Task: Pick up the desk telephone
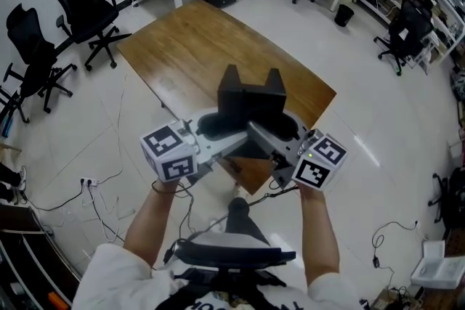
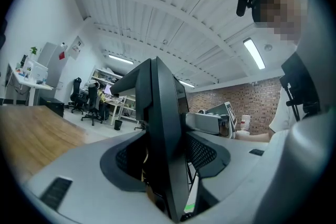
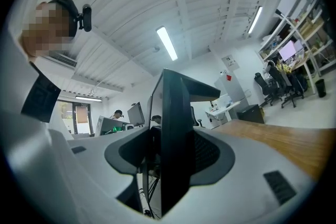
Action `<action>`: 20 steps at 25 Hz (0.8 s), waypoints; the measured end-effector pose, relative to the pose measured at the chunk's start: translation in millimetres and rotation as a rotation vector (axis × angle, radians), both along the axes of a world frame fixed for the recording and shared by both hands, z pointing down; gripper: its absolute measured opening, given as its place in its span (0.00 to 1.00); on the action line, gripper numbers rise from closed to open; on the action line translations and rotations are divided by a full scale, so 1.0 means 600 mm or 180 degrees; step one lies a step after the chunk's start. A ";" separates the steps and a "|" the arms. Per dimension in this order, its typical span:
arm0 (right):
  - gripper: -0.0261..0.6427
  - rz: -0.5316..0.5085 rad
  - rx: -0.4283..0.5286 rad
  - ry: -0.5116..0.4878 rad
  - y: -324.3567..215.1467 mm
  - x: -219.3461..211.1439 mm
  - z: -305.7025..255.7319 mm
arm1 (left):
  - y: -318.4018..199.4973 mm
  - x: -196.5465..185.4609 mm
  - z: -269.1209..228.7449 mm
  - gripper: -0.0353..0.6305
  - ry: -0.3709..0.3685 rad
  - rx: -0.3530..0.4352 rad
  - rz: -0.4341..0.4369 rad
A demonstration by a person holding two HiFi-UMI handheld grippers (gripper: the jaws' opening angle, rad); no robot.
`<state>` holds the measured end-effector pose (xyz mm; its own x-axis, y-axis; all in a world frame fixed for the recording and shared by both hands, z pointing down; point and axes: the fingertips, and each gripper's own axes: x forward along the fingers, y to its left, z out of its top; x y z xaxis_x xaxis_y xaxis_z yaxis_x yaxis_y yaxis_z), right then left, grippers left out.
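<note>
The desk telephone [image 1: 251, 104], as I take the flat black body with two upright horns to be, hangs in the air above the near corner of the wooden table [image 1: 189, 47]. The table top spreads from 10 to 1 o'clock behind it. In both gripper views the telephone stands on its edge, as a dark plate in the middle of the picture, and it seems to touch the wood nowhere.

The left gripper [image 1: 218, 128] takes it from 9 o'clock and the right gripper [image 1: 288, 128] from 3 o'clock, so the two point toward each other. Each one has its grey jaws clenched on one end of the telephone, with one jaw on each face of the plate.

I judge that the pick-up itself is done and that I am now in the holding part. The next move asks both hands to go together, at the same pace and the same tilt. Any difference between them could twist the plate out of one grip.

The left forearm [image 1: 149, 221] and the right forearm [image 1: 321, 229] come up from 7 and 5 o'clock. The elbows are bent, the wrists are near each other, and the grippers lie about level.
</note>
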<state>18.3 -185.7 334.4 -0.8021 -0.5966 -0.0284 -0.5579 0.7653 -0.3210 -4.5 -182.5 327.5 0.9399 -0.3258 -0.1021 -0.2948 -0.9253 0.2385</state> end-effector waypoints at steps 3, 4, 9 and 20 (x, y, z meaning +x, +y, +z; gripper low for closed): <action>0.39 -0.0001 0.0053 -0.0008 0.011 -0.012 -0.008 | 0.012 -0.013 -0.006 0.39 -0.0005 0.0046 0.0001; 0.39 -0.0001 0.0066 -0.0012 0.014 -0.014 -0.011 | 0.015 -0.014 -0.008 0.39 -0.0012 0.0066 0.0005; 0.39 0.0004 0.0076 -0.0019 0.027 -0.020 -0.014 | 0.028 -0.019 -0.014 0.39 -0.0023 0.0088 0.0004; 0.39 0.0023 0.0083 -0.0019 0.037 -0.032 -0.015 | 0.037 -0.032 -0.016 0.39 -0.0020 0.0105 0.0016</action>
<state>-0.9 -163.7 325.3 -0.7975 -0.6013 -0.0487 -0.5615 0.7695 -0.3043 -23.7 -160.1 318.2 0.9422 -0.3176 -0.1070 -0.2916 -0.9341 0.2059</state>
